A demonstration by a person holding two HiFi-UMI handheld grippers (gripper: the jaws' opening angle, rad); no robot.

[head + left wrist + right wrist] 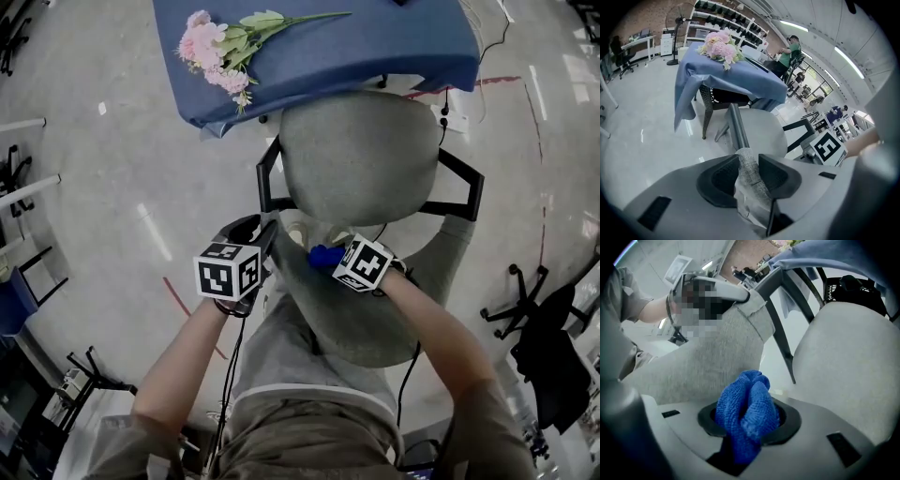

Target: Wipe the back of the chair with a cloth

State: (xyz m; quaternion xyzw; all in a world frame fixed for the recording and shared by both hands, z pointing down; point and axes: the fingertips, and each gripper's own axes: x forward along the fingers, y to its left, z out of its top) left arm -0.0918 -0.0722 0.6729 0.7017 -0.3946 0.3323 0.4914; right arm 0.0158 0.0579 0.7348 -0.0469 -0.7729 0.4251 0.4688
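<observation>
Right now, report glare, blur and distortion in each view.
Head view: wide-angle bend, pale glare streaks on the floor, otherwise sharp. Left gripper view: fisheye with black corners, ceiling lights blown out, chair back between the jaws crisp. Right gripper view: blue cloth sharp, a mosaic patch upper left.

The chair back [356,323] and seat [361,150] are covered in grey woven fabric, matt and slightly coarse. The weave is clearest at the hemmed edge between the black, rubbery-looking pads of the left gripper [749,161], while the armrest frame [459,183] is black, smooth and hard. The cloth [747,404] is bright blue with a nubby, terry-like pile, and it is bunched in the right gripper [749,420], whose shell is smooth matt grey plastic like the other's. The tablecloth [375,42] is smooth matt blue fabric, and the floor [94,187] is pale, hard and glossy, throwing back streaks of light.
</observation>
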